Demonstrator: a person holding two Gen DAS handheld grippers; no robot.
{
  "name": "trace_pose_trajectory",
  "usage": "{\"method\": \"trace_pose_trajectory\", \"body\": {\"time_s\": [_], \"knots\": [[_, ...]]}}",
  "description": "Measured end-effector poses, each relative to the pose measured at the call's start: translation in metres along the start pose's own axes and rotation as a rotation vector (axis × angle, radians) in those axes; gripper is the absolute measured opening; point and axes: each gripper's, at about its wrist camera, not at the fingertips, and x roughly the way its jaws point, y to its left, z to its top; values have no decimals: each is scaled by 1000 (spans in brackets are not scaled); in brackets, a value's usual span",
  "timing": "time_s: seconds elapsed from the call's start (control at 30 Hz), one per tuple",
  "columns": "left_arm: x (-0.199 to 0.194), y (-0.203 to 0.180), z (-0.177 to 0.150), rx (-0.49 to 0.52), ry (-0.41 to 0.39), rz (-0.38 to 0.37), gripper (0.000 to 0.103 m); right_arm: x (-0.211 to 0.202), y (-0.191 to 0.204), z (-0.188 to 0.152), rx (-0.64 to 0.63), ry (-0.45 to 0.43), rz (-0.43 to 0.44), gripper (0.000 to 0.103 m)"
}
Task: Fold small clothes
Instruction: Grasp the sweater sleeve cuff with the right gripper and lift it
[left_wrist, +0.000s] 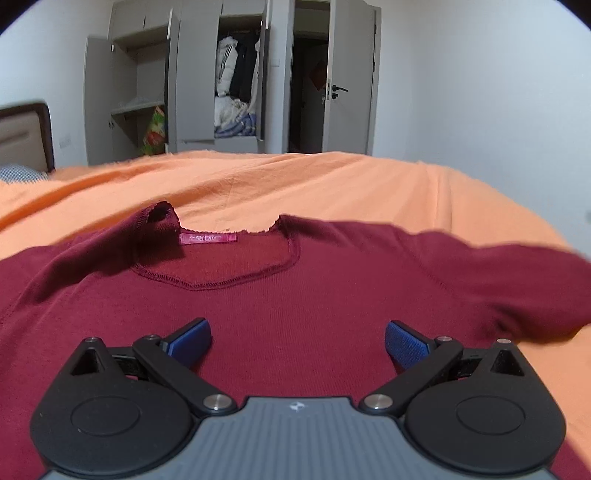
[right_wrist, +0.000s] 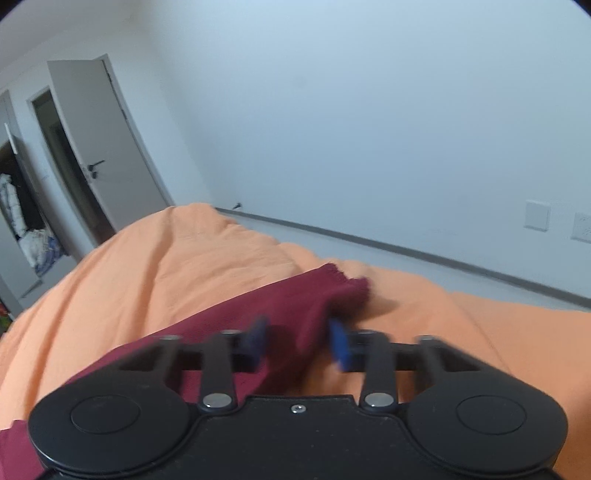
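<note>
A dark red knit shirt (left_wrist: 295, 295) lies face up on the orange bedsheet (left_wrist: 295, 184), its neckline and pink label (left_wrist: 208, 238) pointing away from me. My left gripper (left_wrist: 297, 341) hovers low over the chest, jaws wide open, blue pads (left_wrist: 192, 341) clear of the cloth. In the right wrist view one sleeve (right_wrist: 332, 295) runs across the sheet (right_wrist: 166, 266) to its cuff. My right gripper (right_wrist: 299, 341) is blurred by motion; its blue fingers (right_wrist: 340, 347) press a bunched ridge of the sleeve from both sides, and the cuff end lifts a little off the sheet.
Beyond the bed stand an open grey wardrobe (left_wrist: 236, 85) with hanging clothes and an open door (left_wrist: 351, 81). A headboard (left_wrist: 26, 136) is at the far left. White wall and floor (right_wrist: 369, 236) lie past the bed's right edge.
</note>
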Motion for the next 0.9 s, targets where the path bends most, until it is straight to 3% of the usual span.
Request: {"method": "trace_pose_trajectory", "body": {"time_s": [0.07,0.23,0.37,0.6,0.9], "knots": [[-3,12,10,-35,13,-16,103,1,3,2,-24,-10,-12,7],[-16,49,30,-66,-6,71,103,-15,19,11,-73,-70,15,6],[-32,80,41,-104,-19,111,103,-51,55,17,-182,-179,86,6],[-60,118,50,-174,-45,121,103,-122,161,5,-430,-322,353,6],[-86,160,48,-234,-80,146,103,-200,288,-70,-626,-288,696,6]]}}
